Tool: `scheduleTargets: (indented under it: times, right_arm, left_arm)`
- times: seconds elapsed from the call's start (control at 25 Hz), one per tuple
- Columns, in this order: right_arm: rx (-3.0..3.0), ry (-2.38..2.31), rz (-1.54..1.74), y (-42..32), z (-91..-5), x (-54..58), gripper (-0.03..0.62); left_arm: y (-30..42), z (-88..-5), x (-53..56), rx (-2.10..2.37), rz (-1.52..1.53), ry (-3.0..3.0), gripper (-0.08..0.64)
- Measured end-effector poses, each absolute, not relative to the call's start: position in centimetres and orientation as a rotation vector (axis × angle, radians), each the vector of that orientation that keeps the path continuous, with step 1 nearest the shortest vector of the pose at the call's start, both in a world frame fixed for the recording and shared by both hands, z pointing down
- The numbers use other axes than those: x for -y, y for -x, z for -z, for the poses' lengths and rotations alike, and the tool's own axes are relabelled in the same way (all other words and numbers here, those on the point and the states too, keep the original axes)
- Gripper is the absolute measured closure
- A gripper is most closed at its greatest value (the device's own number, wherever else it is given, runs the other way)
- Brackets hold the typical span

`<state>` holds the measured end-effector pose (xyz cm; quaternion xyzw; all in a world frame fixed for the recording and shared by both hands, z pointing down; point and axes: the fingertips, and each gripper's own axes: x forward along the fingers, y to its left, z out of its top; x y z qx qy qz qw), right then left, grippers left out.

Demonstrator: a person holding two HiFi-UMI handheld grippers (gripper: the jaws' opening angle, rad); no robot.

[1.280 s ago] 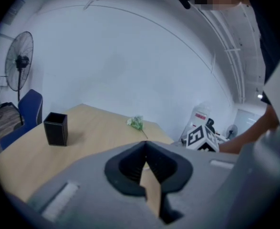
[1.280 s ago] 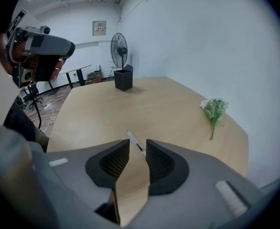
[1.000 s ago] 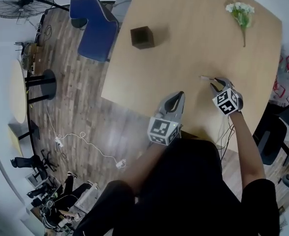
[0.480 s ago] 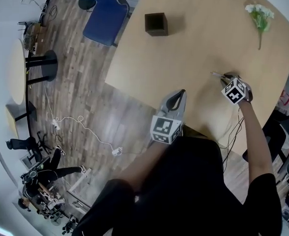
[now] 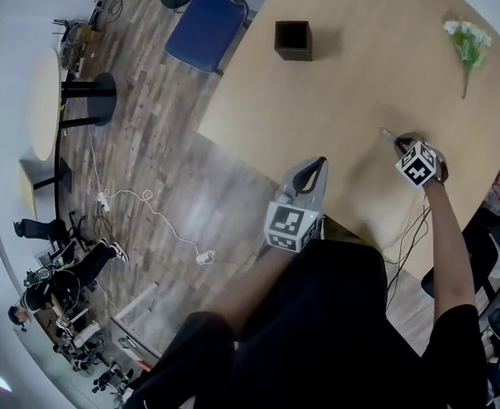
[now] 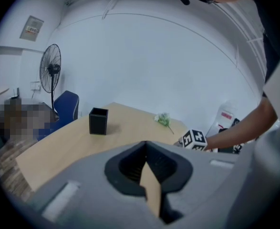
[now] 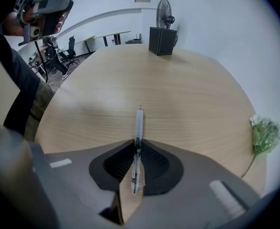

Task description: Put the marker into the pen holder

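right gripper: jaws have just been closing and now sit pinched on the marker, which runs straight between them in the right gripper view. against the head view a second ago, the gripper has settled lower over the table. the marker has not shifted from its spot. reading: the grasp looks about made, lift and carry not yet begun

marker vs tool: gripped toward its rear, with the front part sticking out past the jaw tips and pointing up-frame in the right gripper view. it appears to rest on the tabletop, but i cannot tell whether it is lifted. in the head view it pokes out to the upper left of the gripper, near the right edge of frame

pen holder: upright, upper centre of head view, well apart from the marker

left gripper: jaws pressed together, nothing in them, lower centre of the head view, at the table's near edge
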<state>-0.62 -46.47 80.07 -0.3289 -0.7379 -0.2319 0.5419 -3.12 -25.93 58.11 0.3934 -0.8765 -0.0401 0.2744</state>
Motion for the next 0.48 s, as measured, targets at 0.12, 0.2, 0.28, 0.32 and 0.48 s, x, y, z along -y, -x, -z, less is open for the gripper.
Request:
scheduleTargets:
  times: [0.12,0.2,0.28,0.32,0.48]
  right_arm:
    - [1.795,0.763,0.517,0.4,-79.7,46.4,0.546]
    - [1.845,0.732,0.473,0.4,-79.0,46.3,0.546]
    - [1.907,0.694,0.423,0.3,-77.8,46.1,0.546]
    - [1.941,0.674,0.397,0.3,-77.1,45.9,0.546]
    - [2.075,0.633,0.28,-0.7,-73.8,43.1,0.546]
  left_arm:
    - [2.1,-57.8,24.9,2.363,0.109,-1.026,0.557]
    - [1.5,-57.3,24.2,2.371,0.107,-1.003,0.557]
    - [1.1,-56.6,23.6,2.385,0.104,-0.991,0.557]
    - [1.0,-56.2,23.3,2.391,0.1,-0.991,0.557]
    - [0.5,-54.7,21.3,2.404,0.072,-1.014,0.557]
